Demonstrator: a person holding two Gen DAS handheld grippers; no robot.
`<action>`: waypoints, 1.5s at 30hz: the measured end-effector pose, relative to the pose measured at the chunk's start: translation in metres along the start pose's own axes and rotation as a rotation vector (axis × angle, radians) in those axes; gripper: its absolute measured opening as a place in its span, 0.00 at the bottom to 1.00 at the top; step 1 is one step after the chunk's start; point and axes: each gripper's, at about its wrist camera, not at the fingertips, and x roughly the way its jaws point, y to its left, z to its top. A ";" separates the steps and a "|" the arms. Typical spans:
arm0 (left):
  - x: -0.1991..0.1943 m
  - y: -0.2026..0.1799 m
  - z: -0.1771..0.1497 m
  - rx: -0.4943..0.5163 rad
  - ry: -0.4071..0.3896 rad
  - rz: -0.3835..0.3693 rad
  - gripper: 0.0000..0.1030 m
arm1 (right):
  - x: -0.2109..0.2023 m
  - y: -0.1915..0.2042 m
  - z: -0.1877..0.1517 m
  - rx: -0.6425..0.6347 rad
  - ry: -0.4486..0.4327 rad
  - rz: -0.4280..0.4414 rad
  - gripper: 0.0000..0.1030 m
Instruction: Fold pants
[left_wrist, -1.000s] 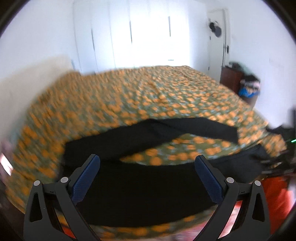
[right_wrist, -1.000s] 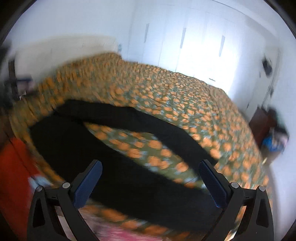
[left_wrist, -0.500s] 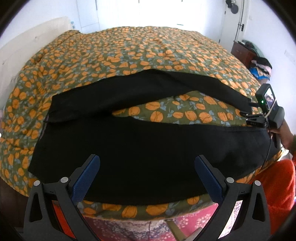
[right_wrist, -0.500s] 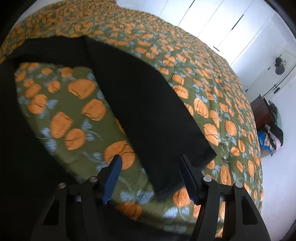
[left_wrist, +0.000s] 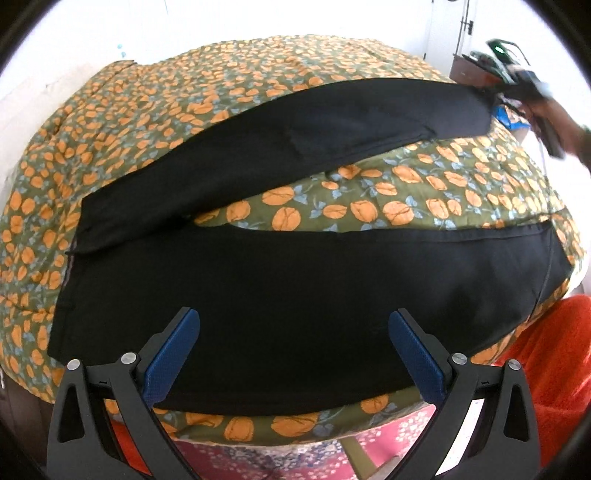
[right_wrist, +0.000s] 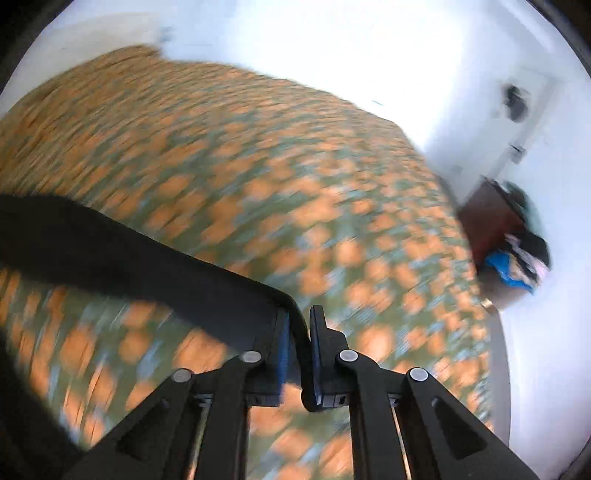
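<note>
Black pants (left_wrist: 295, 295) lie spread on a bed with an orange-and-green floral cover (left_wrist: 221, 85). The near leg lies across the front edge. The far leg (left_wrist: 314, 133) is lifted at its cuff end. My left gripper (left_wrist: 293, 332) is open and empty, just above the near leg. My right gripper (right_wrist: 301, 332) is shut on the cuff of the far leg (right_wrist: 147, 266) and holds it above the bed. It also shows in the left wrist view (left_wrist: 517, 81) at the far right.
A dark wooden cabinet (right_wrist: 487, 218) with piled clothes (right_wrist: 517, 258) stands right of the bed by a white wall. Red fabric (left_wrist: 546, 369) is at the bed's near right corner. A pink floral sheet (left_wrist: 295, 454) hangs under the front edge.
My right gripper has closed on the far leg's cuff and lifted it off the bed, still moving fast. My left gripper has moved closer to the near leg and stays open.
</note>
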 end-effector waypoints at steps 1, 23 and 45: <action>-0.003 -0.001 -0.001 0.004 -0.006 0.003 0.99 | 0.015 -0.017 0.015 0.047 0.040 -0.031 0.44; 0.036 0.038 -0.009 -0.128 0.094 0.017 0.99 | 0.174 -0.073 -0.069 1.156 0.169 0.419 0.45; 0.099 0.157 0.014 -0.297 0.089 0.266 0.99 | 0.054 0.099 -0.016 0.502 0.190 0.462 0.57</action>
